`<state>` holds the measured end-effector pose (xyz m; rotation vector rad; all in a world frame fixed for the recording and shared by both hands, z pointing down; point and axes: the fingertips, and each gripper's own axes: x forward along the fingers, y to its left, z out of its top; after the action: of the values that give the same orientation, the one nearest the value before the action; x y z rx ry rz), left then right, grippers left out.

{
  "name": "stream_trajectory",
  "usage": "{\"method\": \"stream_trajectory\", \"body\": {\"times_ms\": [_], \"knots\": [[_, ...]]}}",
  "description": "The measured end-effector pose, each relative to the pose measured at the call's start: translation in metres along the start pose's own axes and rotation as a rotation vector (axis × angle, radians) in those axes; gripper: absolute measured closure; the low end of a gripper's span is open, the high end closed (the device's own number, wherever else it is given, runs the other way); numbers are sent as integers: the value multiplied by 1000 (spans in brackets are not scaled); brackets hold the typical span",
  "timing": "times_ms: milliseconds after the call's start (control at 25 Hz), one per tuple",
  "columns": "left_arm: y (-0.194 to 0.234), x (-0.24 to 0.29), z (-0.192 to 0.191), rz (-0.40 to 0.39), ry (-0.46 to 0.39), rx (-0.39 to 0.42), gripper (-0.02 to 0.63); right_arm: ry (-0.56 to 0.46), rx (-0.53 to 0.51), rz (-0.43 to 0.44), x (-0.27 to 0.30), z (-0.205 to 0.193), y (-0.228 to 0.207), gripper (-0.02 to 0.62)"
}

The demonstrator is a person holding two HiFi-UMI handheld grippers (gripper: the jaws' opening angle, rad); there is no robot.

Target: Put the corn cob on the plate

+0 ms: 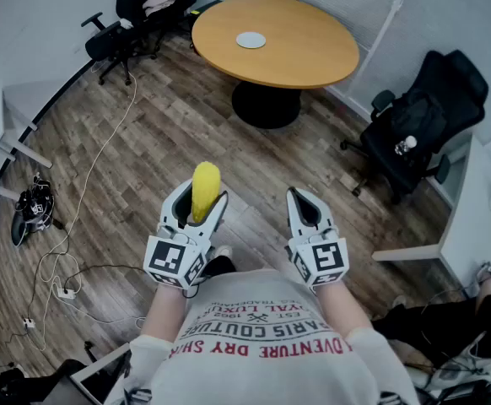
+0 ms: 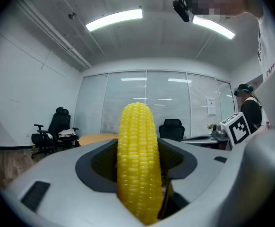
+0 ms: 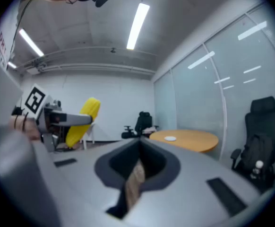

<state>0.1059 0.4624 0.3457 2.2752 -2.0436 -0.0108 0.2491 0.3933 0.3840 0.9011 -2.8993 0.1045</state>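
A yellow corn cob [image 1: 205,191] stands upright between the jaws of my left gripper [image 1: 202,195], which is shut on it at chest height over the wooden floor. In the left gripper view the corn cob [image 2: 137,160] fills the middle, pressed between the two dark pads. My right gripper [image 1: 303,196] is level beside it, shut, with nothing between its jaws. From the right gripper view the corn cob [image 3: 83,122] shows at the left. A small white plate [image 1: 250,40] lies on the round wooden table [image 1: 313,53] far ahead; the plate [image 3: 170,138] also appears in the right gripper view.
A black office chair [image 1: 423,125] with a bag and bottle stands at the right, and another chair [image 1: 136,7] with clothes at the back left. Cables [image 1: 60,268] trail over the floor on the left. A white desk [image 1: 482,218] edges the right side.
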Motion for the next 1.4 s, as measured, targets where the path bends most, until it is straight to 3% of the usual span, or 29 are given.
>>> {"method": "stream_trajectory", "body": {"times_ms": [520,1080,1400], "knots": [[21,7,-5,-29,-1,-30,325,22,51,-11,21,-8,4,566],[131,54,5,-118,7,-24,325,33,73,-117,129,-3,12,566],[160,97,-9,-105,29,-38,325,52,96,-108,178,-11,-16,566]]}}
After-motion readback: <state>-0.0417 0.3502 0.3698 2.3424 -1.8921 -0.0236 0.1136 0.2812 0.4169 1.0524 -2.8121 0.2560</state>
